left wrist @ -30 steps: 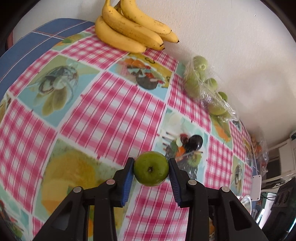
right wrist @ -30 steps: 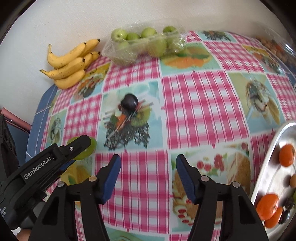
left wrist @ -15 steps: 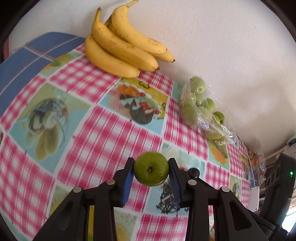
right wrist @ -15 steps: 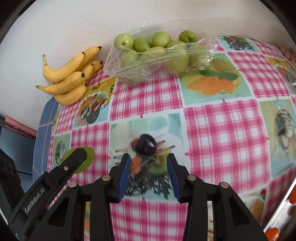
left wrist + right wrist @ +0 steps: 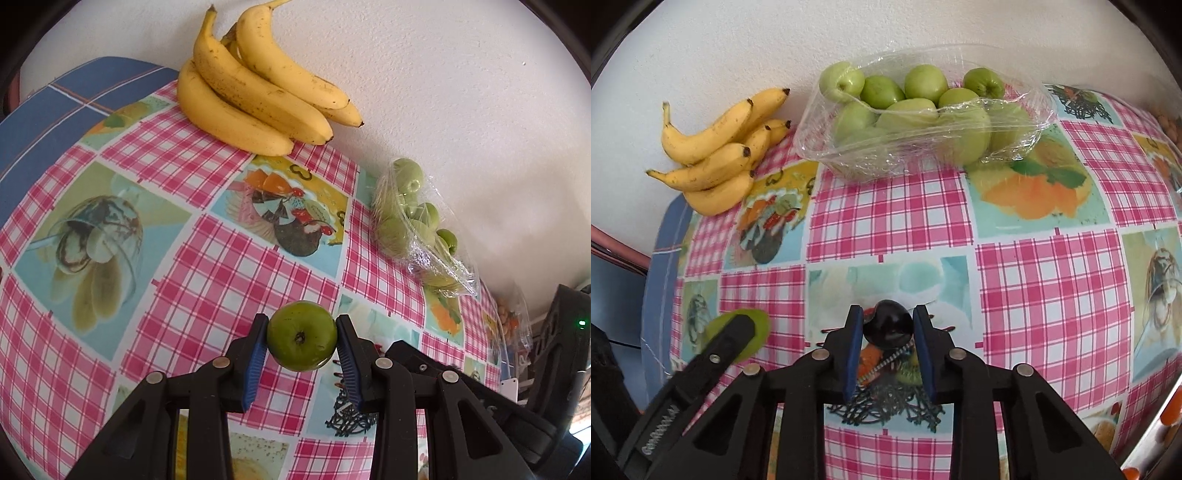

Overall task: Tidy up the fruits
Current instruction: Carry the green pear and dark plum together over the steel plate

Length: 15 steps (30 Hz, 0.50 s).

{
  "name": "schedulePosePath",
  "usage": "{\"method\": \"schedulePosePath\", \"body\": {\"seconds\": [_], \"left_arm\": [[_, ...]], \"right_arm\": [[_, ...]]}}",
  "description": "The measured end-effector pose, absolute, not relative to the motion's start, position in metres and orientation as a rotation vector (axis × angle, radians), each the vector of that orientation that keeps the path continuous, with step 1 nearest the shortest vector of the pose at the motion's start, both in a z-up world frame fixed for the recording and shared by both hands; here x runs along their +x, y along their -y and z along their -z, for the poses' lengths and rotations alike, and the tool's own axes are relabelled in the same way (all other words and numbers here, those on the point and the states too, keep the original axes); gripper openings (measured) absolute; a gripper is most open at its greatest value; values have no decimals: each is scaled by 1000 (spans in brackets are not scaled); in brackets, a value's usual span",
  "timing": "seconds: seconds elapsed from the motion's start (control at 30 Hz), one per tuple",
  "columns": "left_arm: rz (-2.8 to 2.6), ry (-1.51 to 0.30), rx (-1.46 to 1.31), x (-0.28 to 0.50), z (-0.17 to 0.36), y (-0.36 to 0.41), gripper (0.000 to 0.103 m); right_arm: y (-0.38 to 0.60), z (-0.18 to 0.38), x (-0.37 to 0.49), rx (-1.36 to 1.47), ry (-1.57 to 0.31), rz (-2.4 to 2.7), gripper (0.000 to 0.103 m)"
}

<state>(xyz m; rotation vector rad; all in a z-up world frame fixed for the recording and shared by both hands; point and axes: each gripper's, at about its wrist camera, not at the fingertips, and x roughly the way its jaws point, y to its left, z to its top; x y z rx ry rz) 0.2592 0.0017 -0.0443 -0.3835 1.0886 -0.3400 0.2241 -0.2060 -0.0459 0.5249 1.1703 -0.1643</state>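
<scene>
Your left gripper pinches the green apple above the table. Your right gripper seems to just touch the dark plum on the tablecloth; squeeze unevenly and it could roll away.

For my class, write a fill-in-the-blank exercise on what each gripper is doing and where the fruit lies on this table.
1. The left gripper is shut on a ______ apple.
2. The right gripper has its fingers on either side of a small ______ fruit.
3. The bunch of ______ lies against the wall, beside the pack of green apples.
4. The pack of green apples is wrapped in clear ______.

Missing words: green; dark; bananas; plastic
</scene>
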Motion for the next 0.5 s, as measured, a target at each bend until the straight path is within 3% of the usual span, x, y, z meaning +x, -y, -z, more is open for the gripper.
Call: {"method": "schedulePosePath", "body": {"seconds": [0.5], "left_arm": [[297, -1146, -388, 201, 18, -4, 39]], "right_arm": [[187, -3, 139, 494, -1148, 153, 28]]}}
